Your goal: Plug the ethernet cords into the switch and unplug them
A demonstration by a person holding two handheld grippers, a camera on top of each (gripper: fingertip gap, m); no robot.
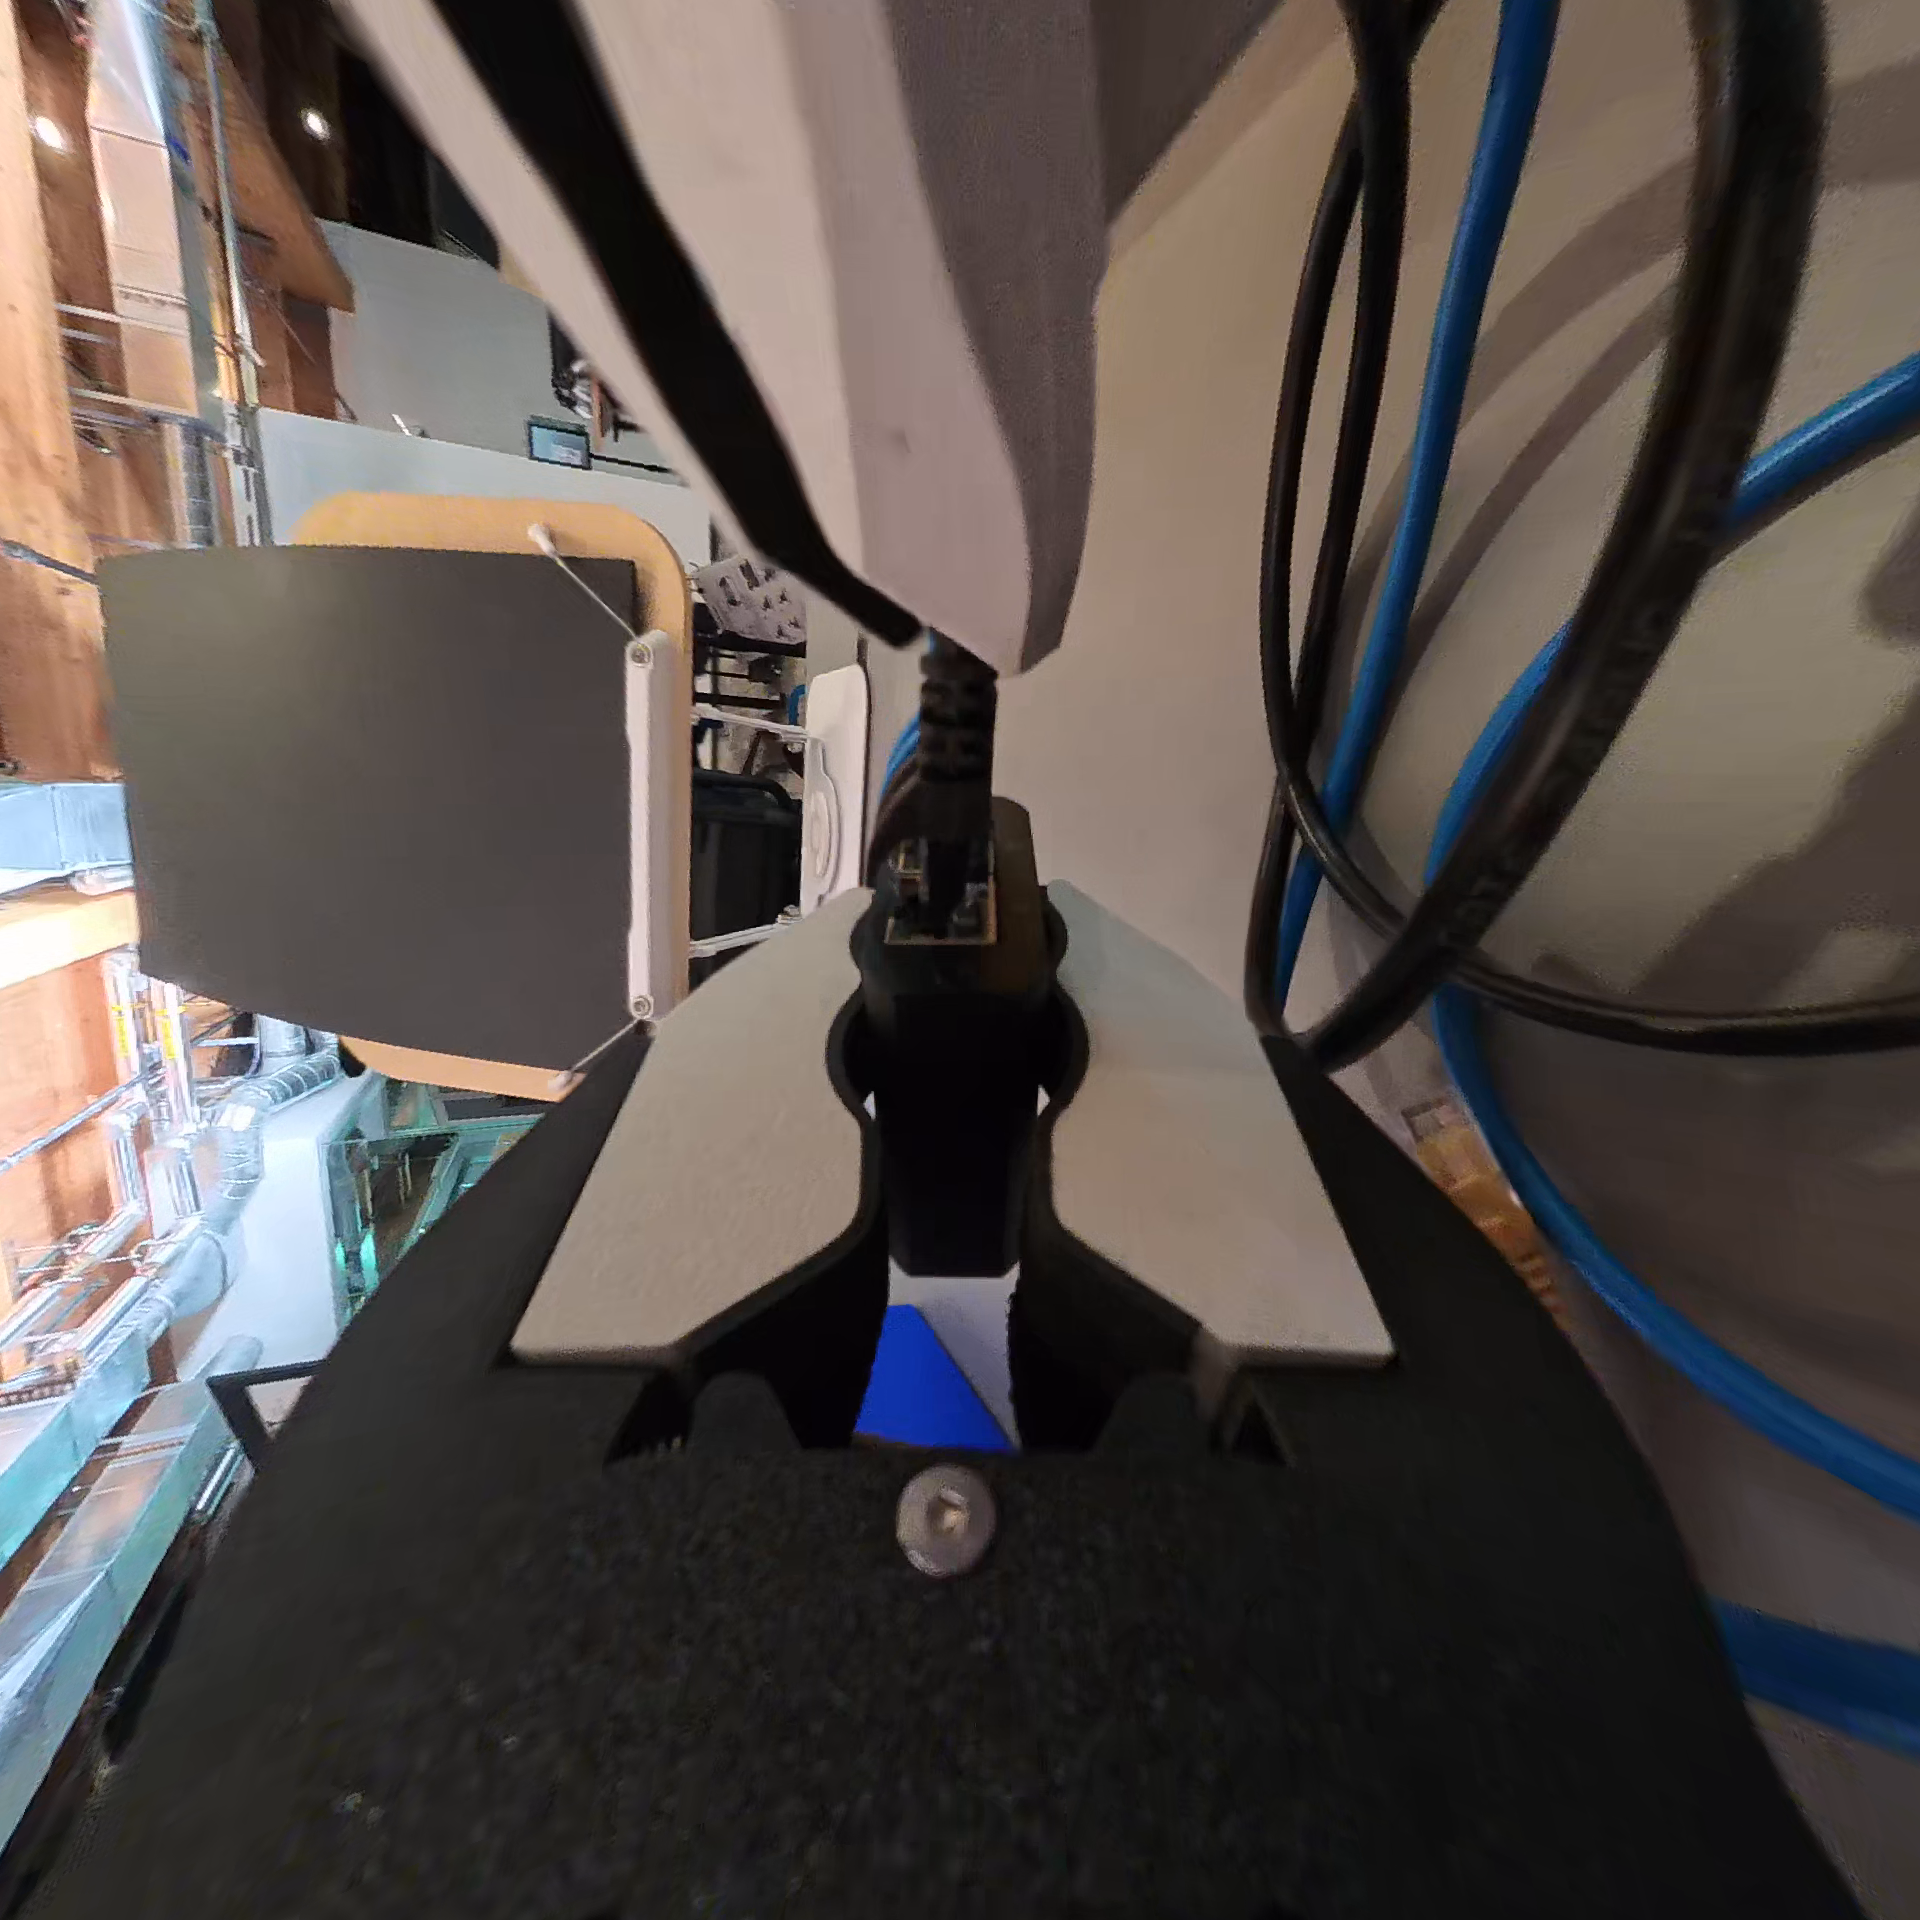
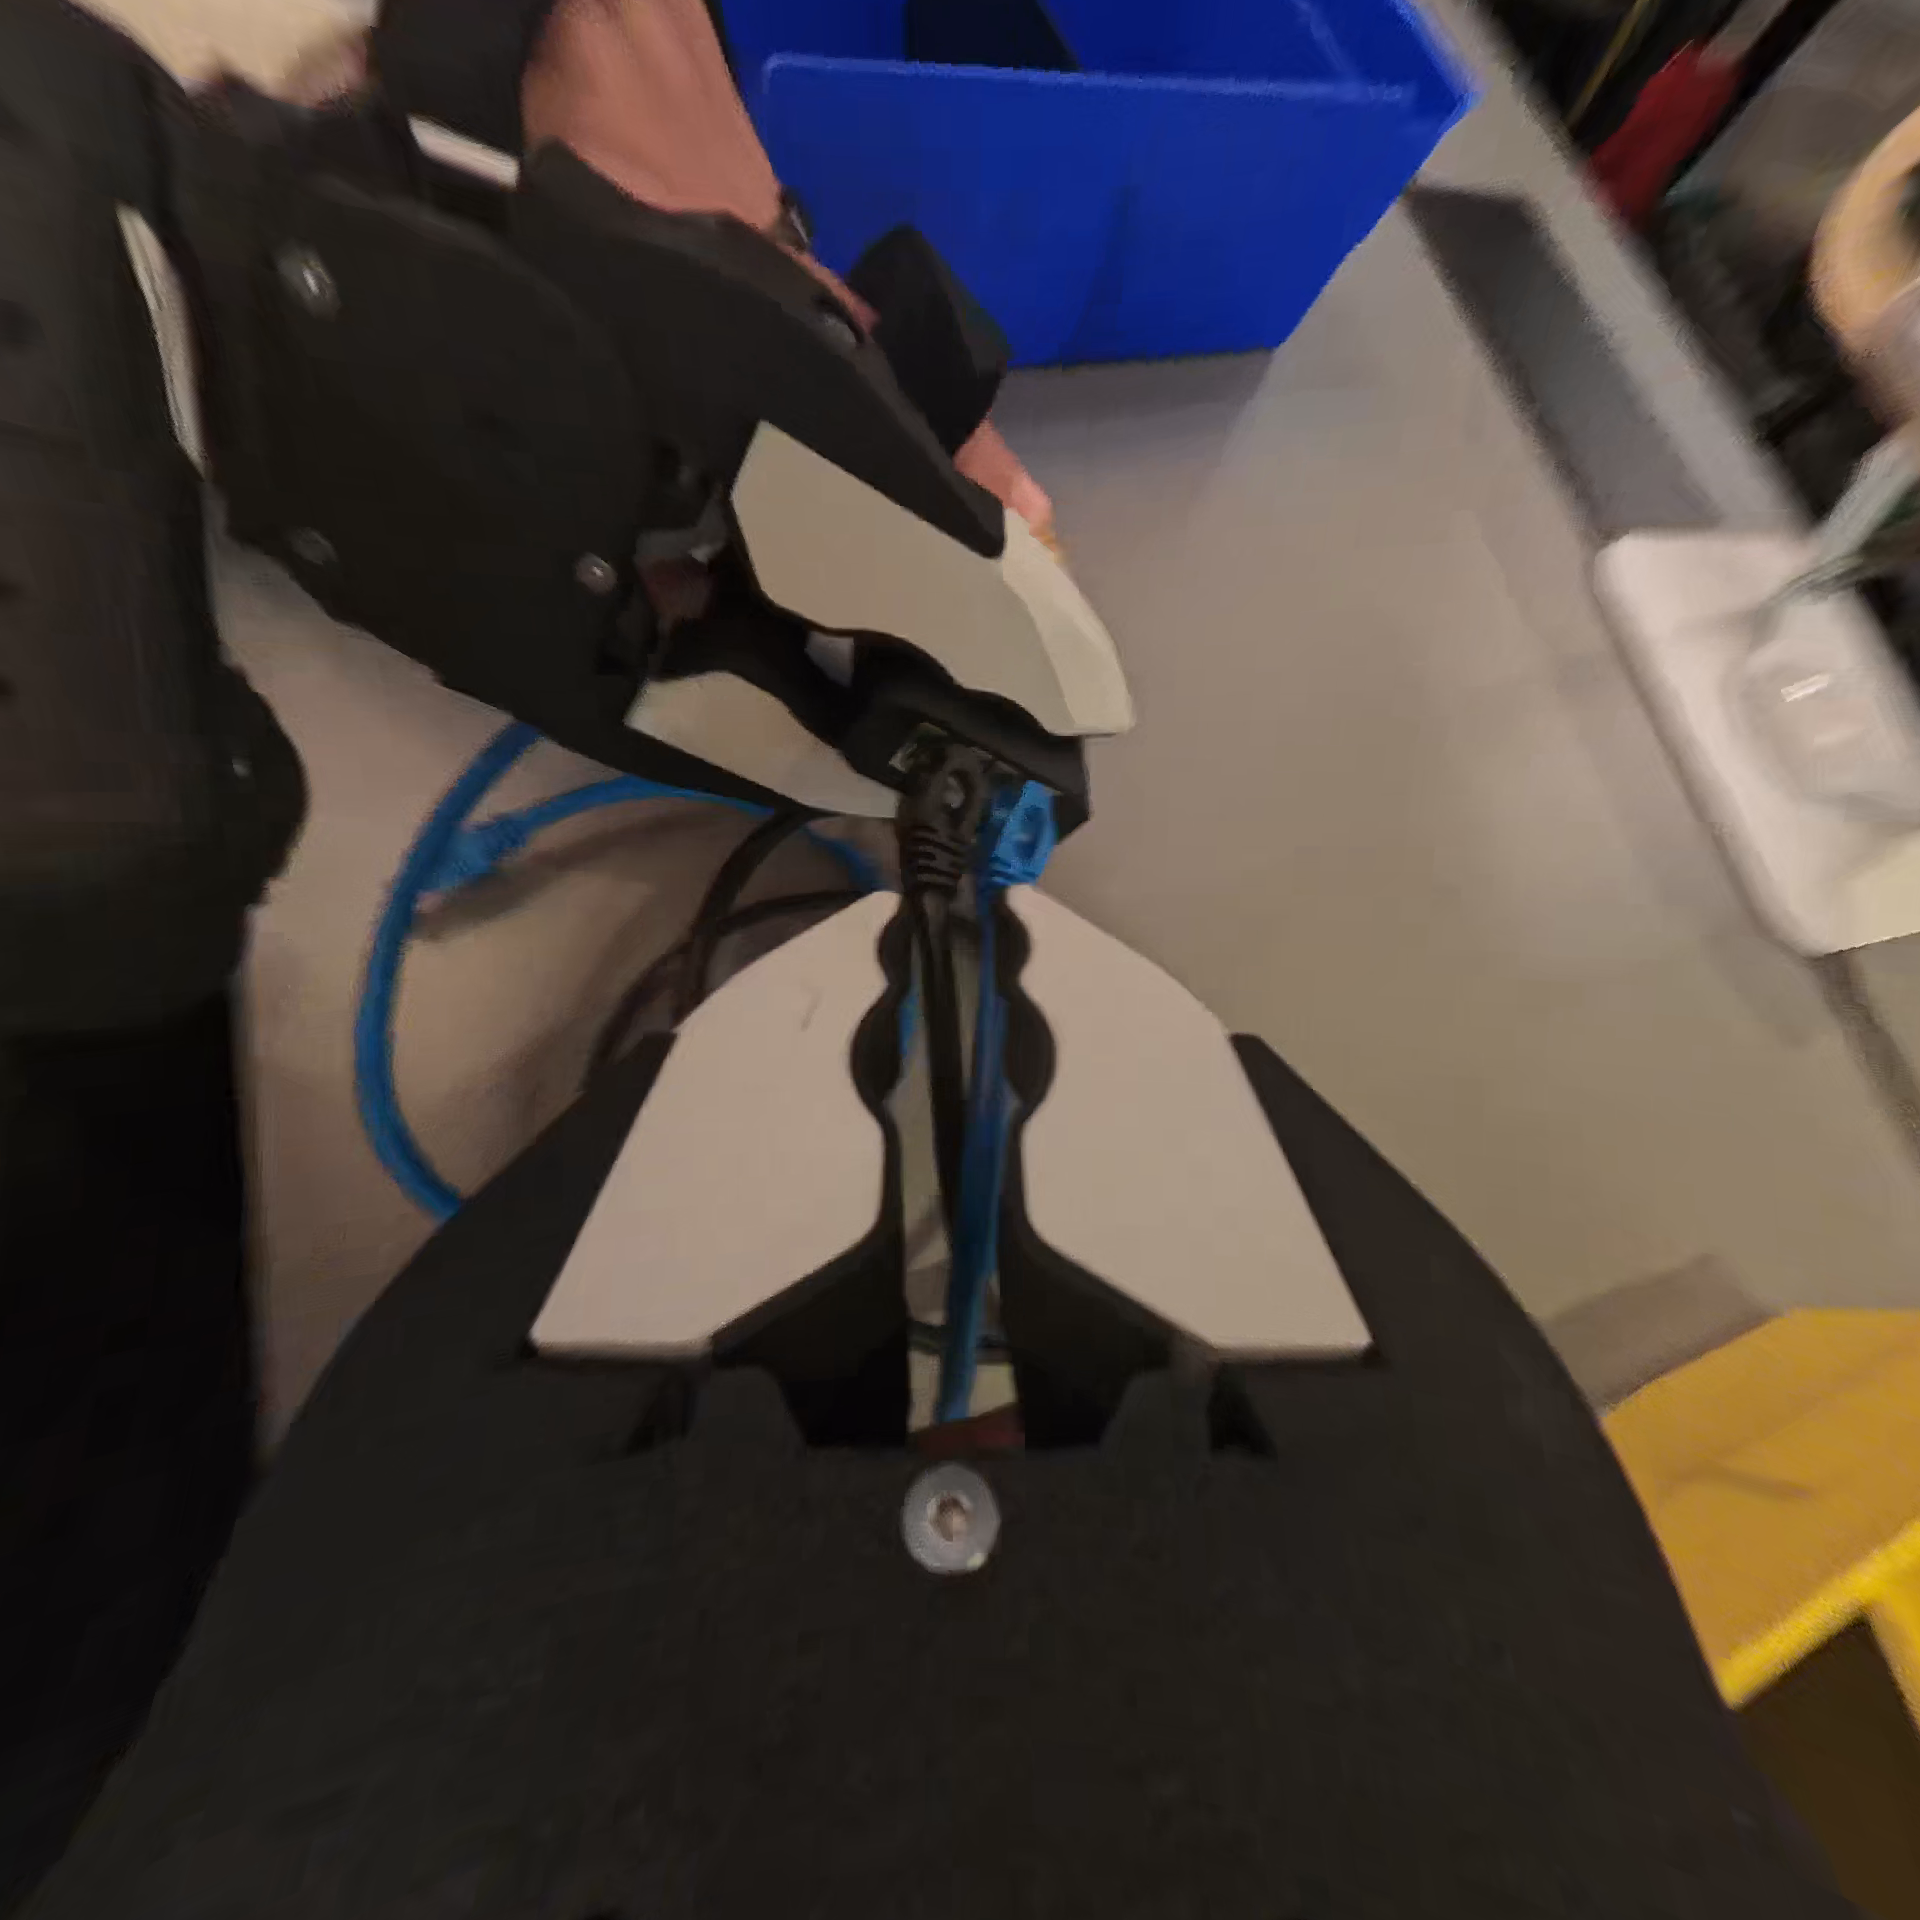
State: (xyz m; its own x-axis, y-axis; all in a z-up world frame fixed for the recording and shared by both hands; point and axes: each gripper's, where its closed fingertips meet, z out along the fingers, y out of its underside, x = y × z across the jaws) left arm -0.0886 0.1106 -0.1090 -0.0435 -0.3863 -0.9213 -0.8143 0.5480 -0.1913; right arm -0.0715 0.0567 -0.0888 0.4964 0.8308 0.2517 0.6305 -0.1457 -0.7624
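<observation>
Grey bench (image 2: 1403, 727) fills most of the right wrist view; surface blurred. At its far edge stands a large blue plastic bin (image 2: 1091, 187). A yellow block-shaped object (image 2: 1766, 1475) sits at the near right, a white tray-like container (image 2: 1745, 727) further right; contents too blurred to identify.

Left gripper (image 1: 956, 925): black body with pale grey finger pads, closed tightly on a small black box-shaped network switch (image 1: 951, 1132). The switch is held off the bench, its port face pointing away from the left wrist camera. From the right wrist view the same gripper (image 2: 997, 758) enters from upper left, with a person's hand (image 2: 665, 125) behind it.

Right gripper (image 2: 951, 914): fingers nearly together, with two cords running lengthwise through the narrow gap between the pads. Cannot tell whether the pads actually pinch them.

Black ethernet cord (image 2: 935, 831): its booted plug is seated in a port of the switch. Blue ethernet cord (image 2: 1013, 831): plug in the adjacent port, just beside the black one. Both cords lead from the switch straight back into the right gripper.

Slack of the blue cord (image 1: 1455, 520) and the black cord (image 1: 1766, 416) loops loosely over the bench, the strands crossing one another.
</observation>
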